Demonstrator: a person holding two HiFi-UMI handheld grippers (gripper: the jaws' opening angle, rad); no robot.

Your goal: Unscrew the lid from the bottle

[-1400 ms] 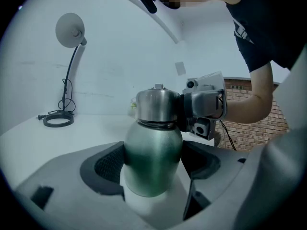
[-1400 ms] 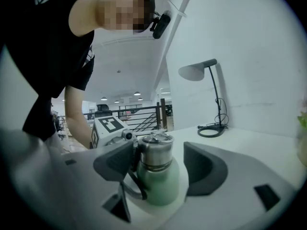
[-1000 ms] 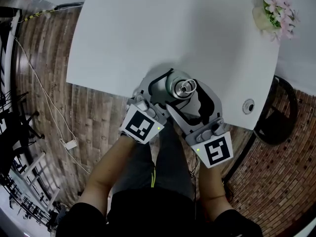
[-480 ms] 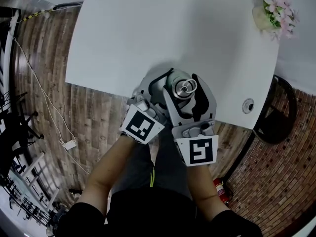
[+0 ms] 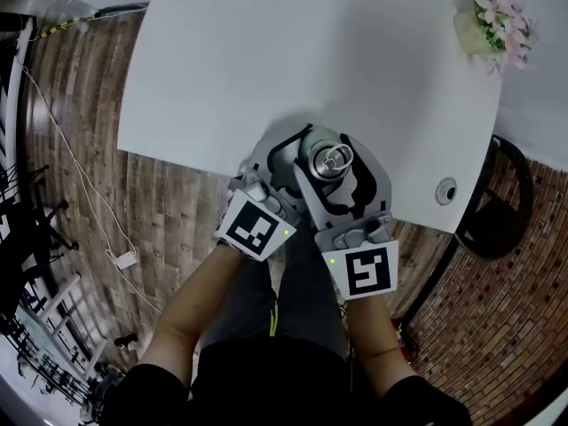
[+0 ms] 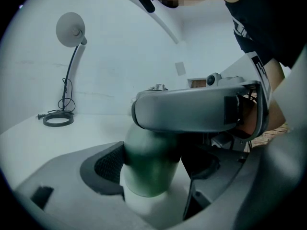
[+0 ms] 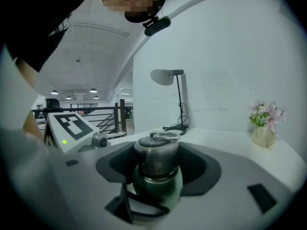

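Bottle (image 7: pixel 158 190), green-bodied, stands upright between the left tongs (image 6: pixel 156 169), which are clamped on its lower body; the meshed left pad presses against its side. Higher up, the right tongs (image 5: pixel 335 171) straddle the steel lid (image 7: pixel 156 157). Their jaws are closing, with a dark pad on either side of the lid. As far as the right gripper view shows, the pads are very near the lid and not yet pressing on it. In the left gripper view one grey jaw of the right tongs crosses in front of the bottle's top and hides the lid from that side.

The lid has a small ring on top and sits square on the neck, with a thin band where it meets the green body. No gap or tilt shows there, so it looks fully screwed on.

Bottle and both tongs are at the near edge of the white worktop (image 5: pixel 311 51), close to the person. Far off on the worktop are a lamp (image 6: pixel 69 30) with a coiled cable (image 6: pixel 58 120) at its foot, and a small pot of flowers (image 5: pixel 497 20) in a corner.

By my reading the task has barely begun. The body is braced, but the grip on the lid, the unscrewing turns and the lift-off all remain.
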